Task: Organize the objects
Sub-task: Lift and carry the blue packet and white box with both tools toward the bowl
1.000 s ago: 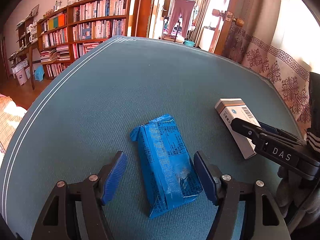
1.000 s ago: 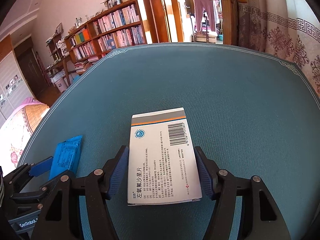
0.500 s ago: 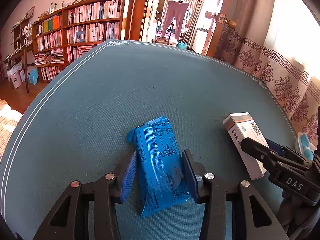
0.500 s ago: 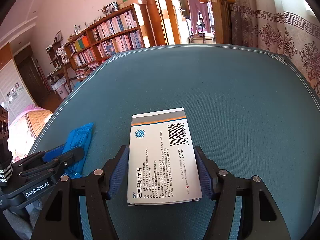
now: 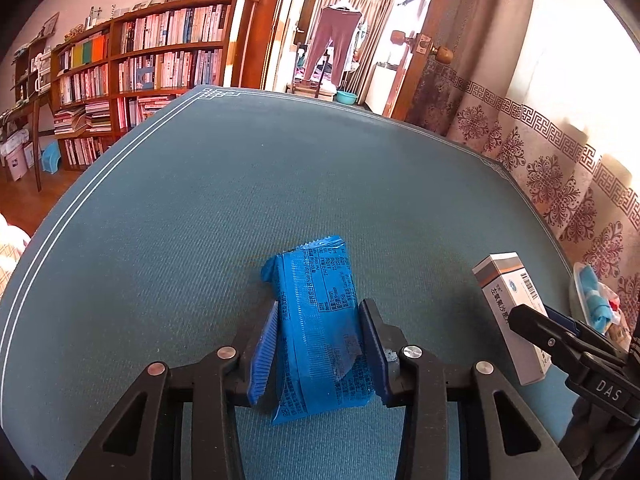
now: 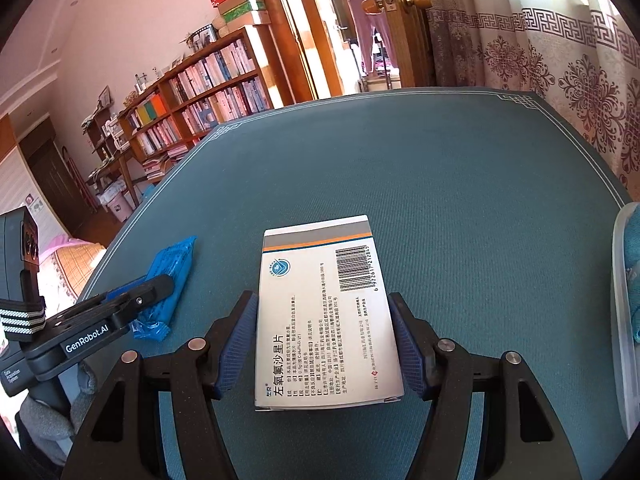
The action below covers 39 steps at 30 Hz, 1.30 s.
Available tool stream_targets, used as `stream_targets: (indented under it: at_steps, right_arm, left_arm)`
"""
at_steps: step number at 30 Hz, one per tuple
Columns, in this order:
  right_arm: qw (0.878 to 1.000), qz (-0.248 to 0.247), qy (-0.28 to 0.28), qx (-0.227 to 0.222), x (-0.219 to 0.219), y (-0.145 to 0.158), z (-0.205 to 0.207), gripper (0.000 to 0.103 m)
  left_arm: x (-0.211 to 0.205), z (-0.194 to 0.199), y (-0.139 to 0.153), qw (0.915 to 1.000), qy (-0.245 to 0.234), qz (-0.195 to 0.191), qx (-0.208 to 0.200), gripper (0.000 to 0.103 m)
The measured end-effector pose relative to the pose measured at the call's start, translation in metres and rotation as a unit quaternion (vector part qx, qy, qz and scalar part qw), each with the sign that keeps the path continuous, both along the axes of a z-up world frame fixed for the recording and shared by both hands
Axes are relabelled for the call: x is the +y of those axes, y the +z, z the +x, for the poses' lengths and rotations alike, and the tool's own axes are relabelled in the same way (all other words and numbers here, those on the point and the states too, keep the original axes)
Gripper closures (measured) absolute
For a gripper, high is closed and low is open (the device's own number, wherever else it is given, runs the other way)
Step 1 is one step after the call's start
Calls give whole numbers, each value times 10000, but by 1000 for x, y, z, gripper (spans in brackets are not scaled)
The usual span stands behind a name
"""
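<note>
A blue snack packet (image 5: 320,320) sits between the pads of my left gripper (image 5: 320,316), which is shut on it just above the teal tablecloth (image 5: 200,220). The packet also shows in the right wrist view (image 6: 170,264), with the left gripper (image 6: 154,284) around it. A white medicine box (image 6: 324,316) with a barcode is held flat between the pads of my right gripper (image 6: 324,304), which is shut on it. The box also shows at the right in the left wrist view (image 5: 508,312), in the right gripper (image 5: 528,316).
A clear plastic container (image 6: 624,312) holding blue items stands at the table's right edge and also shows in the left wrist view (image 5: 592,304). A bookshelf (image 5: 140,76) and a doorway lie beyond the table's far edge. A patterned curtain (image 5: 560,160) hangs to the right.
My left gripper closed from wide open onto the blue packet and lifted it slightly. The right gripper kept its hold on the box and rose a little.
</note>
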State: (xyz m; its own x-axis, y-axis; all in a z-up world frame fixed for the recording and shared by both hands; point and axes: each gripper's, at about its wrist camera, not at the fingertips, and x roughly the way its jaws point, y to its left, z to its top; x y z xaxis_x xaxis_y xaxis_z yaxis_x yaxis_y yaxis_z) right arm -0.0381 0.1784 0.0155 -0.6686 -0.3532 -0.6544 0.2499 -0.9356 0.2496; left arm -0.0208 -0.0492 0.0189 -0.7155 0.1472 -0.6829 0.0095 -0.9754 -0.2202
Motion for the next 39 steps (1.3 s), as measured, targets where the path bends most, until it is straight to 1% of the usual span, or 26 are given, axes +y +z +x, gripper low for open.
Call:
stream_targets:
  at_steps: [11,16,21,25,32,39]
  right_arm:
    - [9996,-96,-217,119,24,12,26,37]
    - [9990,-159,-349,213,38,20,35,37]
    - [9978,-247,-536,306,57,28,43,37]
    - [9963,-301,-697,404,73,35,53,37]
    - [9919,-352,-1097,531,111,42,75,37]
    - [9840,-442,-1613,619,153,45,96,37]
  left_arm:
    - [14,4,5,9997,-222,-88,21,61]
    - [28,8,9,9991,-385,-173,53,61]
    - [41,10,11,9983,-561,-136,-1,61]
    - [54,13,12,9972,-721,-180,-6,61]
    - [77,14,18,9949,-990,-195,-4,61]
    - [97,16,25,9923,-1214,-246,34,61]
